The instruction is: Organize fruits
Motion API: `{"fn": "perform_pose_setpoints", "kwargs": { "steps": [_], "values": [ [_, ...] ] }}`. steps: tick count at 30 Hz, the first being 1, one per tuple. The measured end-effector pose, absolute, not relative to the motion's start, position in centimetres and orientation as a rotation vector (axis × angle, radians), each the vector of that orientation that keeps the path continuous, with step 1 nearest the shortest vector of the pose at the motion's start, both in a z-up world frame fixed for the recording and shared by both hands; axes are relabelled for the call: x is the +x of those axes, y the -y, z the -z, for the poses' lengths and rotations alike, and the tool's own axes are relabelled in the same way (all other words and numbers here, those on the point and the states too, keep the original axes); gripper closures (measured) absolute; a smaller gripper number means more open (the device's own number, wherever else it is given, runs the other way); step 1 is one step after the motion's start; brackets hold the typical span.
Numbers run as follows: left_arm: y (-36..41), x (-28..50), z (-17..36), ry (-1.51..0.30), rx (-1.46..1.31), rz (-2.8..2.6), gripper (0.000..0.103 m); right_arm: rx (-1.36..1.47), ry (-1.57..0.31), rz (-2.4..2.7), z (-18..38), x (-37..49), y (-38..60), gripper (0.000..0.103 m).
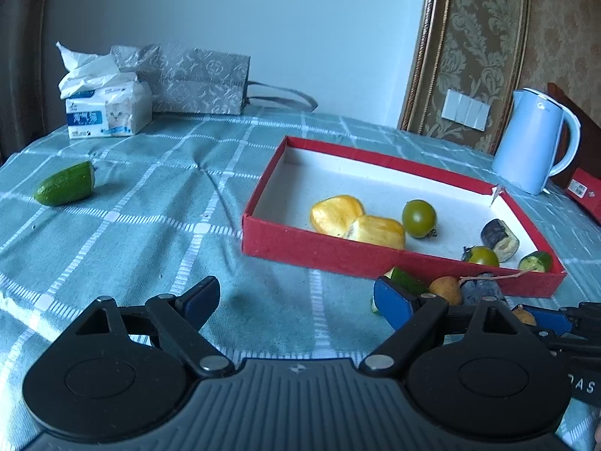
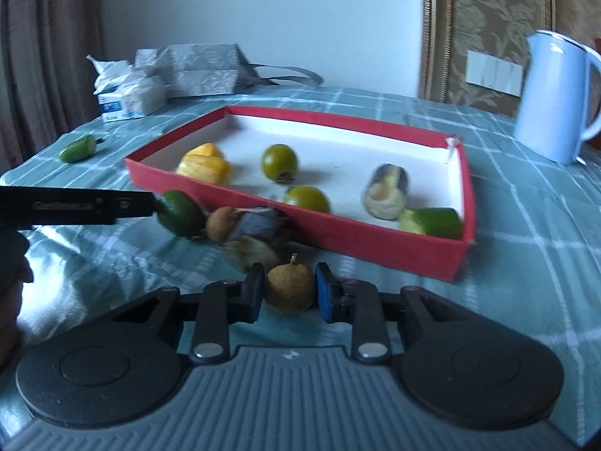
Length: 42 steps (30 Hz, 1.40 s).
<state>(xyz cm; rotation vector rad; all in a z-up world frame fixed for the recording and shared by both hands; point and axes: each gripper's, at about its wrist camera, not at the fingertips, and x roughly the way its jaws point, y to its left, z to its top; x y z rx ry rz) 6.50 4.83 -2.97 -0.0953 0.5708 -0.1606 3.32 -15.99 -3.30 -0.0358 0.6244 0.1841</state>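
A red box [image 1: 338,251] [image 2: 375,240] with a white floor holds two yellow fruit pieces [image 1: 353,220] [image 2: 204,167], two green round fruits [image 1: 419,218] [image 2: 280,161], a dark eggplant piece [image 1: 499,238] [image 2: 387,191] and a cucumber piece [image 1: 535,261] [image 2: 430,221]. In front of the box lie a cucumber piece [image 2: 180,214], a small brown fruit [image 2: 221,223] [image 1: 445,289] and a dark eggplant piece [image 2: 259,225]. My right gripper [image 2: 289,293] is shut on a brown longan [image 2: 290,288]. My left gripper [image 1: 296,300] stands open over bare cloth. Another cucumber half [image 1: 65,184] [image 2: 79,148] lies far left.
A pale blue kettle [image 1: 533,143] [image 2: 552,97] stands right of the box. A tissue pack [image 1: 107,109] [image 2: 129,96] and a grey patterned bag [image 1: 199,82] [image 2: 203,71] sit at the table's back. A checked green cloth [image 1: 150,225] covers the table.
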Motion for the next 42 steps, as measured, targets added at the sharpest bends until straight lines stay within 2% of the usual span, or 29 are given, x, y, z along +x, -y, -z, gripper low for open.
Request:
{"fn": "perform_pose_setpoints", "kwargs": {
  "steps": [6, 10, 22, 35, 38, 39, 40, 41, 42],
  "values": [
    [-4.5, 5.7, 2.5, -0.528, -0.1, 0.241, 0.013, -0.055, -0.625, -0.175, 3.4, 3.3, 15.9, 0.076],
    [-4.4, 4.9, 2.1, -0.481, -0.115, 0.298, 0.004, -0.044, -0.625, -0.179, 3.3, 3.4, 15.8, 0.076],
    [-0.7, 5.9, 3.0, -0.559, 0.061, 0.336, 0.004, -0.033, -0.625, -0.183, 3.3, 3.4, 16.0, 0.076],
    [-0.1, 7.5, 3.3, -0.598, 0.097, 0.3, 0.006, -0.03, -0.625, -0.184, 3.3, 3.4, 16.2, 0.076],
    [0.0, 7.2, 3.2, -0.588, 0.105, 0.32, 0.016, -0.031, -0.625, -0.184, 3.3, 3.4, 16.2, 0.076],
    [0.1, 7.0, 3.2, -0.582, 0.11, 0.328, 0.028, -0.033, -0.625, -0.183, 3.3, 3.4, 16.2, 0.076],
    [0.2, 6.9, 3.2, -0.583, 0.119, 0.336, 0.045, -0.036, -0.625, -0.182, 3.3, 3.4, 16.2, 0.076],
    [0.4, 6.9, 3.3, -0.593, 0.129, 0.339, 0.052, -0.038, -0.625, -0.181, 3.3, 3.4, 16.1, 0.076],
    [0.6, 7.1, 3.4, -0.603, 0.138, 0.338, 0.054, -0.041, -0.625, -0.18, 3.3, 3.4, 16.1, 0.076]
  ]
}}
